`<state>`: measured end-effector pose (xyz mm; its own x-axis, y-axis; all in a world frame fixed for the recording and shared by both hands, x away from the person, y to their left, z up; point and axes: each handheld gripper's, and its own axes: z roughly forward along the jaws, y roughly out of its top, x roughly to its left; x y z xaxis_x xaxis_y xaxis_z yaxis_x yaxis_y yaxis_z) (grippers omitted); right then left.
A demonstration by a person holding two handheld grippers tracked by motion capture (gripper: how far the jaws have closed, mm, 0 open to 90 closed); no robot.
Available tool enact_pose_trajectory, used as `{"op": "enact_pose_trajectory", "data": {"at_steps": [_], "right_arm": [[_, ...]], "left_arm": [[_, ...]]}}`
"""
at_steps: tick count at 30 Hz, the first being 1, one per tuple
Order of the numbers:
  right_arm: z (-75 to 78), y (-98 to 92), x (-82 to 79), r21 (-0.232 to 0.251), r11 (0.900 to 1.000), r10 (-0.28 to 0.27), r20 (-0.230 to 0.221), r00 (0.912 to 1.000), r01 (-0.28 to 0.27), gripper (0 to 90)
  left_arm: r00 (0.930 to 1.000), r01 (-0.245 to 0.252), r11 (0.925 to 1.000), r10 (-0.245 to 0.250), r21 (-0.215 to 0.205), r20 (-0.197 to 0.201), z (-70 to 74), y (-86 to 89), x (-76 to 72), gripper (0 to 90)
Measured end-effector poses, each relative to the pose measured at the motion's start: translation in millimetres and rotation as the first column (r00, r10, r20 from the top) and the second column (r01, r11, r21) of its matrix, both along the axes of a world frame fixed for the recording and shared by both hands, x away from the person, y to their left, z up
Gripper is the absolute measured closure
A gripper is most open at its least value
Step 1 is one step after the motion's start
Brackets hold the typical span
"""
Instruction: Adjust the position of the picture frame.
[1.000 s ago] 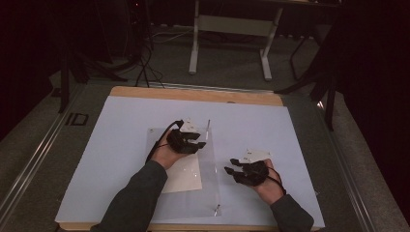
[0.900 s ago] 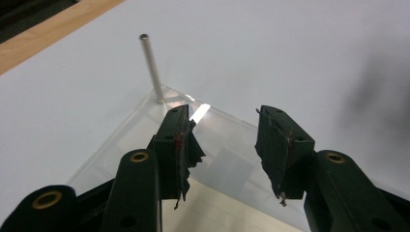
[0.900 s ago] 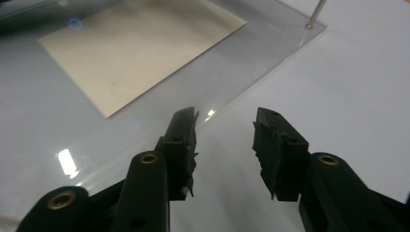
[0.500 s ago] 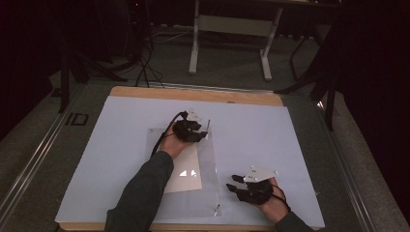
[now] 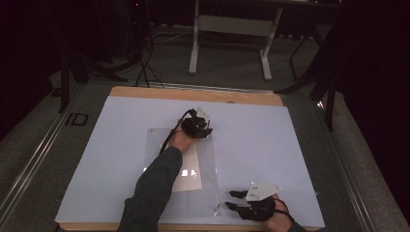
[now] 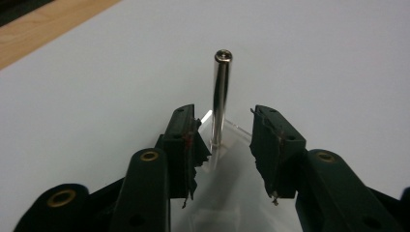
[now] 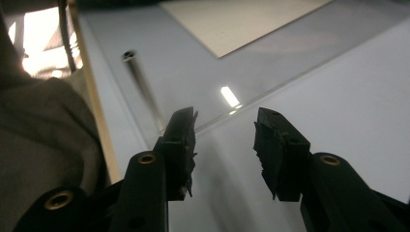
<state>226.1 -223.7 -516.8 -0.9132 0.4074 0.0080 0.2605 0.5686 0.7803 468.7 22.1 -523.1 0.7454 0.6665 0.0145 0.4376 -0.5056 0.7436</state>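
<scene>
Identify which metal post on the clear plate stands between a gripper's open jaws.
The upright metal post at the far corner of the clear acrylic plate: the left gripper straddles it. The near-corner post stands left of the right gripper, outside its jaws.

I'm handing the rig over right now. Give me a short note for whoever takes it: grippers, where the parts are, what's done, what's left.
Left gripper: open, jaws on either side of the upright metal post at the far right corner of the clear acrylic plate, not closed on it.
Right gripper: open, holding nothing, low over the plate's near right corner, where a second metal post stands just beyond its jaws.
The paper sheet lies flat on the plate, which rests on the white mat.
Done: both grippers lined up at the posts.
Left: probably close on each post; whether they are to be lifted out or seated, I cannot tell.
</scene>
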Motion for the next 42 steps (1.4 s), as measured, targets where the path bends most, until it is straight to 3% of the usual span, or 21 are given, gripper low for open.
{"op": "enact_pose_trajectory", "data": {"at_steps": [5,7,11,13,19,24,28,32,37,42], "right_arm": [[-2.6,8.1,-4.0,0.009,0.997,0.071,-0.012,0.9974,-0.071,58.2],[-5.1,15.7,-9.2,-0.002,0.991,0.133,-0.008,0.9911,-0.133,57.6],[-9.0,20.7,-11.8,-0.02,0.986,0.166,-0.015,0.986,-0.166,57.7],[-9.9,26.6,-13.4,-0.022,0.987,0.161,-0.005,0.987,-0.161,60.2],[-11.5,30.9,-10.5,-0.025,0.991,0.134,0.003,0.991,-0.134,69.2],[-13.8,33.0,-11.6,-0.014,0.991,0.13,0.011,0.9914,-0.13,78.4],[-17.9,37.8,-13.1,-0.033,0.991,0.132,0.014,0.9911,-0.132,83.0],[-18.2,39.0,-13.6,-0.029,0.992,0.124,0.012,0.9922,-0.124,84.3],[-17.9,38.4,-13.3,-0.005,0.995,0.103,-0.008,0.9946,-0.103,84.9],[-14.4,32.9,-9.1,0.031,0.997,0.066,-0.04,0.997,-0.065,84.6]], "left_arm": [[1.0,-0.004,1.0,0.004,0.001,-0.005,-1.0,-6.8,5.9,67.6],[0.9999,-0.008,1.0,0.008,0.005,-0.008,-2.0,-8.7,7.5,71.3],[0.9995,-0.026,0.9996,0.026,0.011,-0.018,-3.4,-10.2,9.7,76.9],[0.9994,-0.032,0.9993,0.032,0.019,-0.013,-3.2,-11.8,9.9,81.1],[0.9995,-0.027,0.9992,0.027,0.031,-0.017,-3.0,-13.0,12.3,81.7],[0.9994,-0.024,0.9995,0.024,0.019,-0.024,-3.5,-12.3,13.6,81.7],[0.9993,-0.024,0.9997,0.024,0.007,-0.028,-4.3,-12.3,15.1,81.6],[0.9993,-0.029,0.9996,0.029,0.0,-0.025,-5.0,-13.9,15.5,82.3],[0.9997,-0.023,0.999,0.023,0.038,0.003,-3.6,-16.4,13.7,84.1],[0.9983,-0.054,0.9972,0.052,0.052,0.027,5.1,-15.4,14.3,84.4]]}}
